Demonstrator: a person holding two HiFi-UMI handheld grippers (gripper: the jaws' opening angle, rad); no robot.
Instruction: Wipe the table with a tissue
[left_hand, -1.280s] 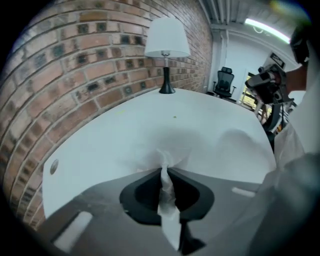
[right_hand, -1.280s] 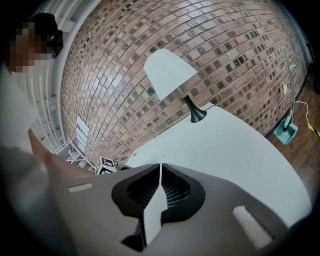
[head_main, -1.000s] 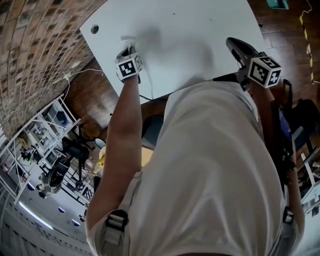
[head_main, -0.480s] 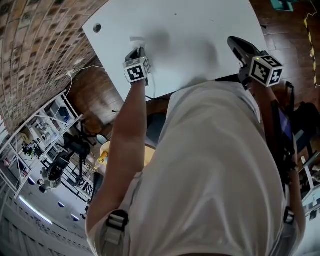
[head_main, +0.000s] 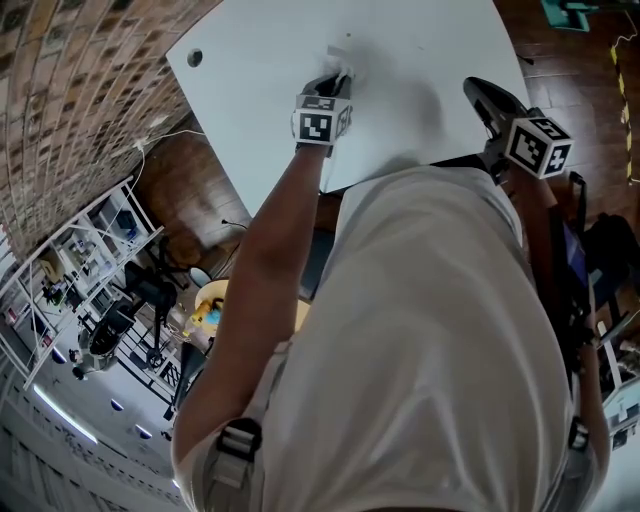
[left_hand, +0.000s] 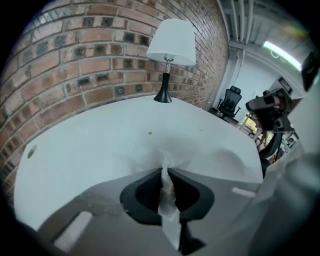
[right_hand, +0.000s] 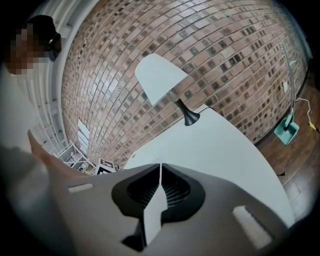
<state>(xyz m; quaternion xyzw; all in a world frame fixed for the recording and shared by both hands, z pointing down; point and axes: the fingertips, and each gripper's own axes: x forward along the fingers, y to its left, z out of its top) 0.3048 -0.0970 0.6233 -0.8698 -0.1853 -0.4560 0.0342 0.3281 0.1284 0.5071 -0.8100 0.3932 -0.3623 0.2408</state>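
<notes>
A crumpled white tissue (left_hand: 168, 200) is pinched between the jaws of my left gripper (left_hand: 166, 167), and its loose front fans out on the white table (left_hand: 90, 145). In the head view the left gripper (head_main: 335, 80) points down onto the table's middle, with the tissue (head_main: 341, 50) just beyond its tips. My right gripper (head_main: 482, 95) hovers at the table's right near edge, shut with nothing in it. In its own view the right gripper (right_hand: 160, 167) has its jaws pressed together above the tabletop (right_hand: 220, 150).
A lamp (left_hand: 170, 50) with a white shade and black foot stands at the table's far edge by the brick wall. A cable hole (head_main: 194, 57) sits at the left corner. A small speck (left_hand: 150, 133) lies ahead of the tissue. An office chair (left_hand: 229, 100) stands beyond.
My left gripper has slid to the right across the table, dragging the tissue from near the left corner toward the middle. The right gripper has barely moved.
</notes>
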